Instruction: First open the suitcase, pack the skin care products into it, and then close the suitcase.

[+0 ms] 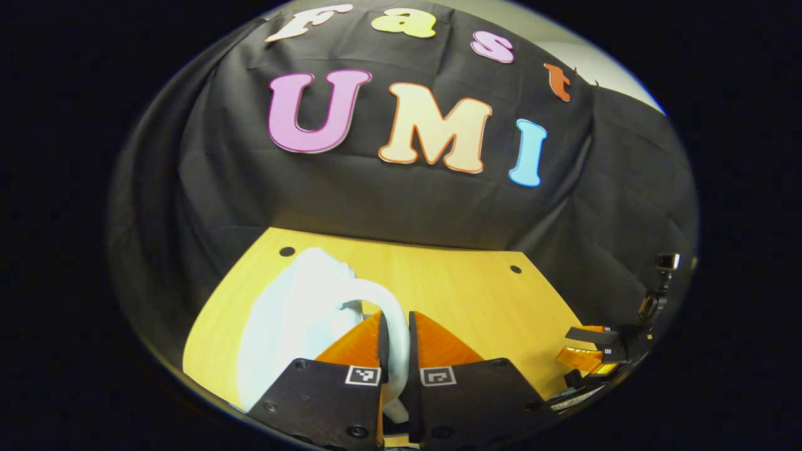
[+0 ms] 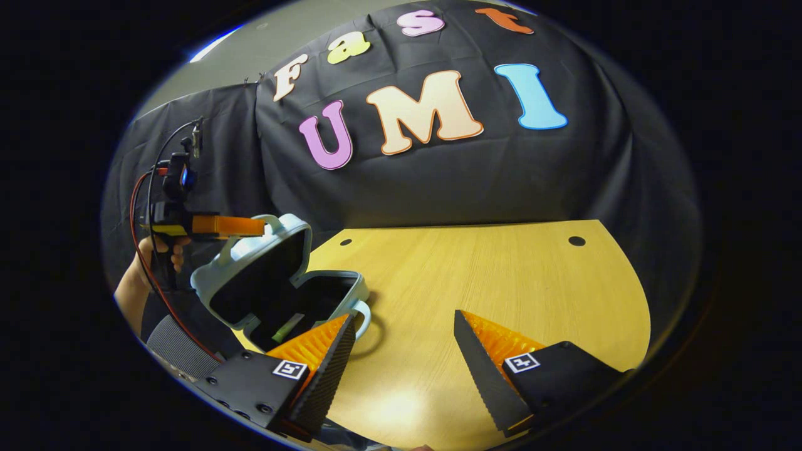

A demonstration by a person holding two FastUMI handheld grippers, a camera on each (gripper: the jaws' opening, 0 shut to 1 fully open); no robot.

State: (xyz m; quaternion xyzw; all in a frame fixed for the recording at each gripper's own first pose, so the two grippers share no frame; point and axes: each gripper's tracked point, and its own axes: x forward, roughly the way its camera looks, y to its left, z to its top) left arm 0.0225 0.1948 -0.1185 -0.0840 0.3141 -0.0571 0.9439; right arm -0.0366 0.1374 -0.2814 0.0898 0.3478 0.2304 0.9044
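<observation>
A small pale blue suitcase (image 2: 341, 282) stands half open at the left end of the wooden table (image 2: 476, 282). Its lid (image 2: 257, 269) is tilted up over the base. In the left gripper view, my left gripper (image 1: 395, 316) is shut on the lid's curved handle (image 1: 385, 300), with the lid's pale shell (image 1: 294, 326) just beyond. The right gripper view shows that same gripper (image 2: 250, 227) at the top of the lid, held by a hand (image 2: 156, 250). My right gripper (image 2: 404, 338) hangs open over the table, right of the suitcase, holding nothing. A small greenish item (image 2: 288, 327) lies in the base.
The black cloth wall (image 2: 476, 181) closes off the back of the table. Two small dark holes (image 2: 576, 240) mark the table's far corners. In the left gripper view, the other gripper (image 1: 595, 351) shows at the far right edge.
</observation>
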